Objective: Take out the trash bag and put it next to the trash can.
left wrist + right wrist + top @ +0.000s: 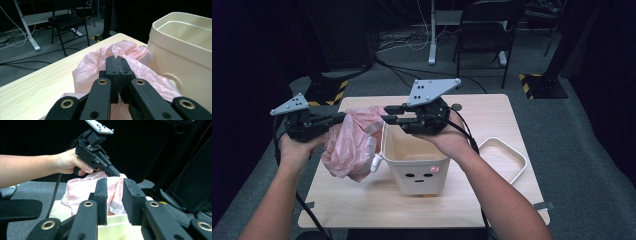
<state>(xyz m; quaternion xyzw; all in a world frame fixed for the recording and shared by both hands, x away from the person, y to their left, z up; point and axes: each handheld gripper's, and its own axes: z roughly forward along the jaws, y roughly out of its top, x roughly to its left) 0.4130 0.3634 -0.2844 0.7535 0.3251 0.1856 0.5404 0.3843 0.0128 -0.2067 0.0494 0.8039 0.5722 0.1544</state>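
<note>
At the bin's [416, 162] left rim, the left tongs [343, 116] clamp the pink bag [349, 145] (crumpled), while the right tongs [387, 114] hover parted just beside it.

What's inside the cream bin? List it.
The cream bin shows bare cream walls inside, nothing lying in the visible part. The right gripper and hand cover some of the opening; the pink bag hangs outside, beside it.

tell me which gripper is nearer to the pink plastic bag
Left. The left gripper is shut on the pink plastic bag, holding it up beside the cream bin. The right gripper is open over the bin's rim, just short of the bag.
</note>
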